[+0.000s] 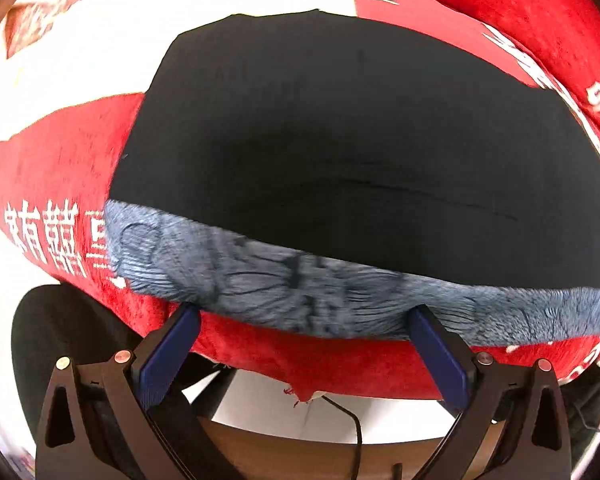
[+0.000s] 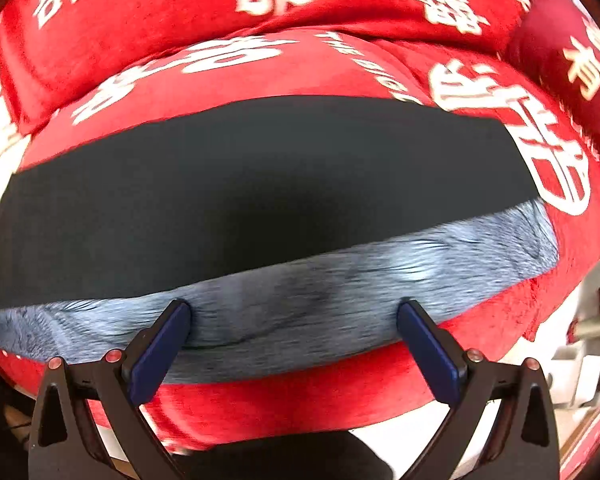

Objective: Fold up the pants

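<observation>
Black pants point(image 1: 340, 152) lie flat on a red blanket with white characters point(image 1: 60, 184); a grey-blue fleecy lining strip point(image 1: 300, 292) shows along their near edge. My left gripper point(image 1: 304, 312) stands open at that fleecy edge, both blue fingertips touching it, nothing pinched. In the right wrist view the same black pants point(image 2: 260, 184) and their grey-blue fleecy strip point(image 2: 300, 292) cross the frame. My right gripper point(image 2: 296, 308) is open too, its tips resting on the strip.
The red blanket point(image 2: 300, 396) hangs over the near edge of the surface. A black cable point(image 1: 352, 420) and a wooden edge point(image 1: 300, 448) sit below the left gripper. Something dark point(image 1: 60, 344) lies at lower left. Cluttered shelves point(image 2: 596, 320) show at far right.
</observation>
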### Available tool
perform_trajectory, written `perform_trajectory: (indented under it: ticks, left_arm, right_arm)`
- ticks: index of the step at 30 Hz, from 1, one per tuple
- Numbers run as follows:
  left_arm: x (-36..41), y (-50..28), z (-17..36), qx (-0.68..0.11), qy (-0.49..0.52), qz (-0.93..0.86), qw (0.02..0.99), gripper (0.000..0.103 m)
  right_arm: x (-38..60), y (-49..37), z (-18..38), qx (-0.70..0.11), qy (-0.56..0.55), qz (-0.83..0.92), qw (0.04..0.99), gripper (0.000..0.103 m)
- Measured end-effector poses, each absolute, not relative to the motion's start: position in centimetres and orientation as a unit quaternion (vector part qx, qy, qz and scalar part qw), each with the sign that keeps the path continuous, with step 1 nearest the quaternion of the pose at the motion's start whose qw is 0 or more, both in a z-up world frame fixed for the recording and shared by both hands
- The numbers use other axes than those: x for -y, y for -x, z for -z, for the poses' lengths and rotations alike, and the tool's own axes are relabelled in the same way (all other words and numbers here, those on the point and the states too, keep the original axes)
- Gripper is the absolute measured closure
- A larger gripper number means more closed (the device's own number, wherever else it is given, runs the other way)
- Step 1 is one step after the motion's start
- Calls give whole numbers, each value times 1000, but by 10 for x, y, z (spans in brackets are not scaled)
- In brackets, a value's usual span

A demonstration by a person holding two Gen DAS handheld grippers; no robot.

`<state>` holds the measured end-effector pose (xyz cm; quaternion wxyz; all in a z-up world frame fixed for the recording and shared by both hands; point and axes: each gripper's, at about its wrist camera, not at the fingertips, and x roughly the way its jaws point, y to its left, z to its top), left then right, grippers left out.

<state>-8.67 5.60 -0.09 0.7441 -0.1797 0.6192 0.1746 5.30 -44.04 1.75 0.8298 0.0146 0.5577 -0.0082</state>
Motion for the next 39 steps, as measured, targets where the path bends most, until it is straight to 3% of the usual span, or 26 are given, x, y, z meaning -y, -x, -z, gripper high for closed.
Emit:
perform_trajectory:
  ticks: [12, 22, 25, 30, 39]
  left_arm:
    - [-110, 90, 2, -624, 197, -186, 733, 0]
    - [-140, 104, -12, -628, 175, -218, 726, 0]
    - [-140, 109, -42, -603, 152, -223, 750, 0]
    - [-137, 74, -79, -568, 141, -212, 783, 0]
    - [-81, -40, -67, -574, 123, -196, 786, 0]
  right_arm:
    - [568, -65, -10, -543, -117, 27, 831, 0]
    - [631, -64, -23, -544, -123, 206, 804, 0]
    - [595, -66, -51, -514, -46, 248, 820, 0]
    - [494, -93, -73, -501, -60, 82, 860, 0]
    - [221, -123, -40, -529, 33, -133, 838, 0]
